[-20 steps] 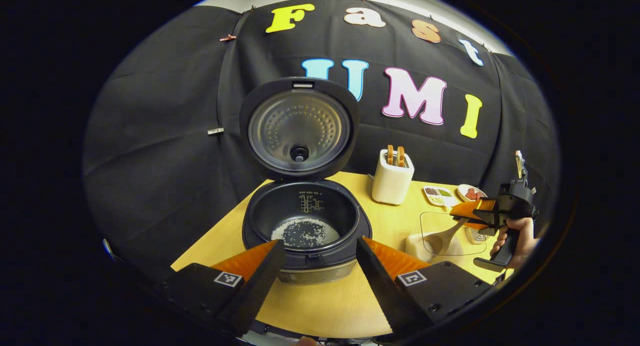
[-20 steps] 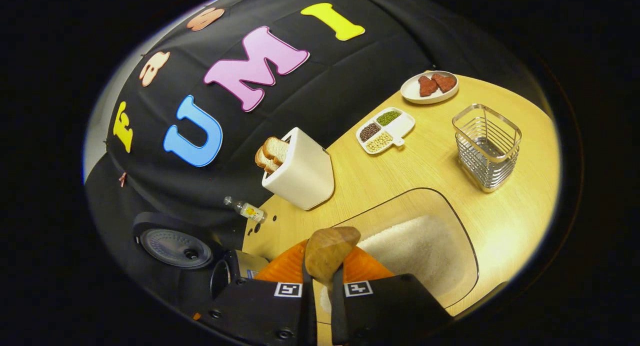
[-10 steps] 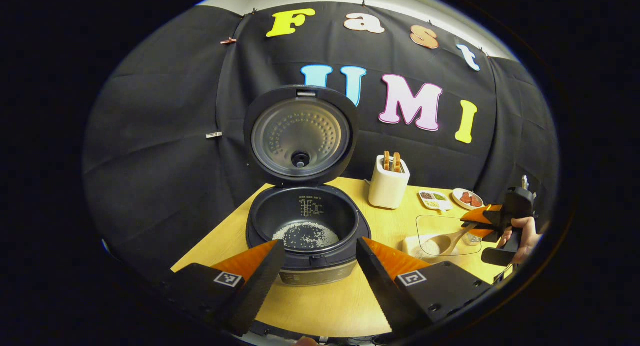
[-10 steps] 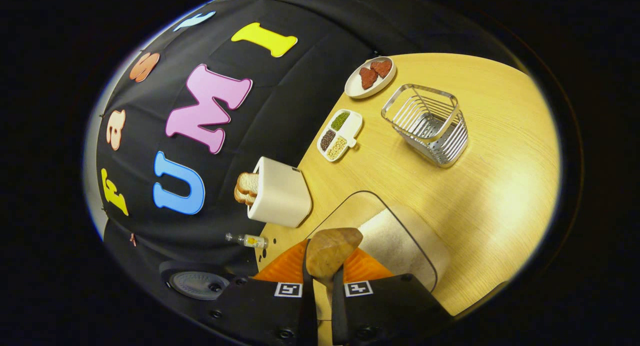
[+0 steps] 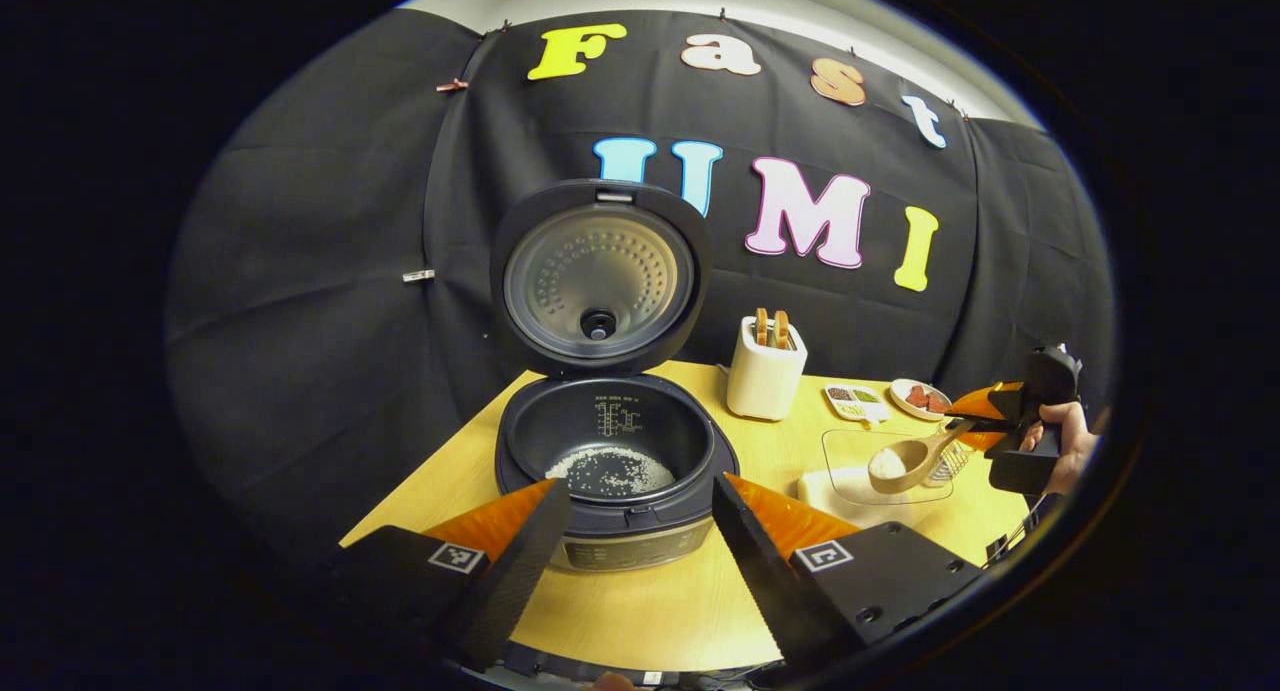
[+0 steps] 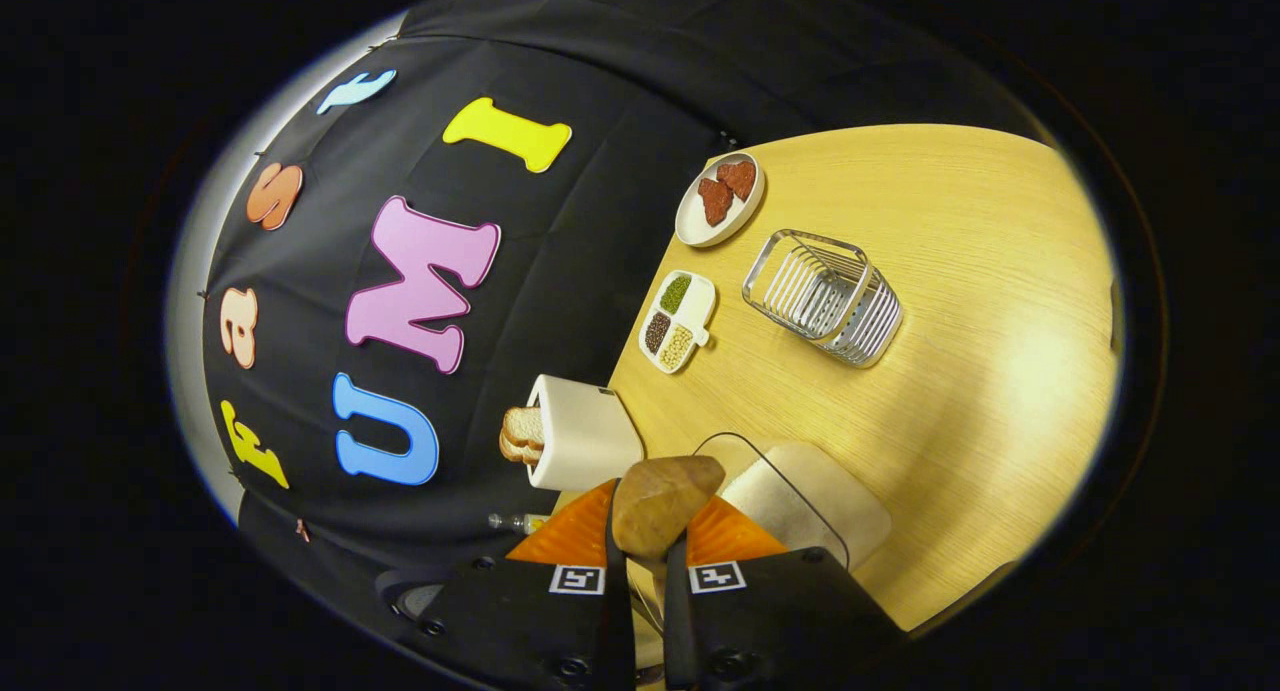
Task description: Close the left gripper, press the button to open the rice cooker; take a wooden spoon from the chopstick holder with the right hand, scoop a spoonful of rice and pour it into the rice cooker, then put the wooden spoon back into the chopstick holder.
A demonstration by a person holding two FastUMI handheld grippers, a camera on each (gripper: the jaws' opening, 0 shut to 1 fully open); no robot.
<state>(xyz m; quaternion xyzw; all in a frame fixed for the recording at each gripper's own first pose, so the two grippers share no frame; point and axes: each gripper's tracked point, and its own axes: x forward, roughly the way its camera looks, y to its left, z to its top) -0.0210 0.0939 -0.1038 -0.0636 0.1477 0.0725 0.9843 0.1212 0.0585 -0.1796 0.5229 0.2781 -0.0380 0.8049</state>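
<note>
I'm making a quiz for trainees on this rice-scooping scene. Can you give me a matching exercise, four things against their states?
Things:
1. rice cooker
2. wooden spoon
3. chopstick holder
4. left claw

States:
A. empty, standing on the table
B. open, holding nothing
C. lid up, some rice in the pot
D. loaded with rice, held in the right claw

Pairs: 1-C, 2-D, 3-A, 4-B

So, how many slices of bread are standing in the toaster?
2: both slices of bread stand side by side in the top slots of the white toaster, behind the rice container; the right gripper view also shows two. More could be hidden inside.
</note>
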